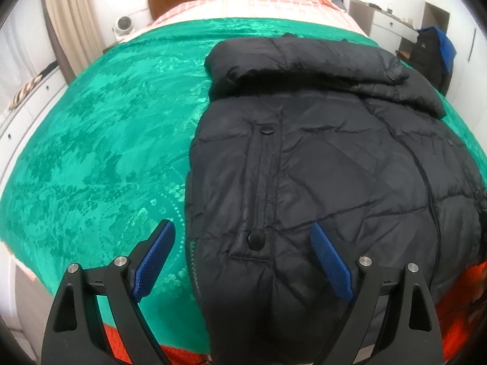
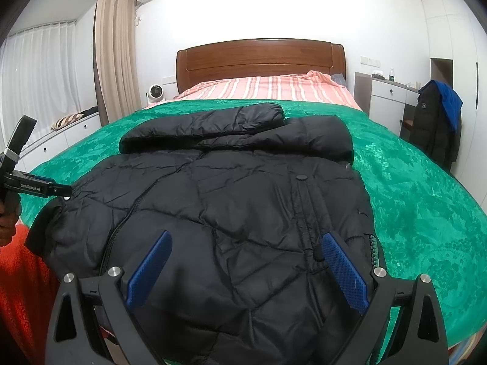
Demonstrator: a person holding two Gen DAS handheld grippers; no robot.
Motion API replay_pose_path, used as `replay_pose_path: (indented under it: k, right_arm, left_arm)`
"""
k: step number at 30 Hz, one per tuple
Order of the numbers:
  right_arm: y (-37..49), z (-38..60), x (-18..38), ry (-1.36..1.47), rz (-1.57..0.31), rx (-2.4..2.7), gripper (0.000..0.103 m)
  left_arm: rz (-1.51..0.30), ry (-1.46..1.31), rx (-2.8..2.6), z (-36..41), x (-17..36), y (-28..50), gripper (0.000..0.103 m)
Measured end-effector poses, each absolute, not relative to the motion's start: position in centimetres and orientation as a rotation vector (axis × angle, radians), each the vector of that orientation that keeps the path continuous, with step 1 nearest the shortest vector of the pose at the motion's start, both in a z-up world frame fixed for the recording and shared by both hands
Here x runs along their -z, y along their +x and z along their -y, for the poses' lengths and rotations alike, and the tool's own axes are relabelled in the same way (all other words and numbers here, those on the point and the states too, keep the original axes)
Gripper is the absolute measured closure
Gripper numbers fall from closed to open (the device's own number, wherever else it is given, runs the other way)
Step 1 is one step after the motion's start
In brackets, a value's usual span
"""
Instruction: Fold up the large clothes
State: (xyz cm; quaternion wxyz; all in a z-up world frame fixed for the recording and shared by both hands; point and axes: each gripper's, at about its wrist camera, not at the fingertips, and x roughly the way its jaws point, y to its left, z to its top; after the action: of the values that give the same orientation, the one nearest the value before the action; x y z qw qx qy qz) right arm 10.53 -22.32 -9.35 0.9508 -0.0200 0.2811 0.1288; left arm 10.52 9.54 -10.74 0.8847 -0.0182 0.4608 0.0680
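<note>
A large black puffer jacket [image 1: 319, 158] lies flat on the green bedspread [image 1: 100, 140], front side up, its sleeves folded across the top near the collar. My left gripper [image 1: 243, 231] is open and empty, over the jacket's near left hem and edge. In the right wrist view the jacket [image 2: 231, 188] fills the middle of the green bedspread [image 2: 426, 200]. My right gripper [image 2: 245, 240] is open and empty above the jacket's near right hem. The left gripper's body [image 2: 36, 187] shows at the left edge of that view, by the jacket's left corner.
A wooden headboard [image 2: 258, 57] and pink striped sheet [image 2: 274, 86] lie beyond the jacket. A white cabinet [image 2: 386, 103] and a dark coat with blue lining on a chair [image 2: 438, 121] stand at the right. Curtains [image 2: 115, 54] and a low window bench [image 2: 61, 130] are at the left. Red cloth [image 2: 21, 289] hangs at the bed's near edge.
</note>
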Motion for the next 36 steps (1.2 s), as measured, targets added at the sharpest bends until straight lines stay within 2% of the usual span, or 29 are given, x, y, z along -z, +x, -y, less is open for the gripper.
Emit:
replay_pose_path:
  k: [28, 32, 36]
  right_arm:
    - [10.5, 22.2, 9.8, -0.053, -0.591, -0.251, 0.005]
    - [10.5, 26.0, 7.9, 0.08, -0.586, -0.218, 0.005]
    - [10.6, 34.4, 5.4, 0.301, -0.587, -0.082, 0.002]
  left_arm:
    - [-1.017, -0.139, -0.195, -12.7, 12.3, 6.8, 0.011]
    - [-1.043, -0.196, -0.128, -12.9, 12.3, 6.3, 0.011]
    - [-1.072, -0.246, -0.001, -12.9, 12.6, 5.7, 0.009]
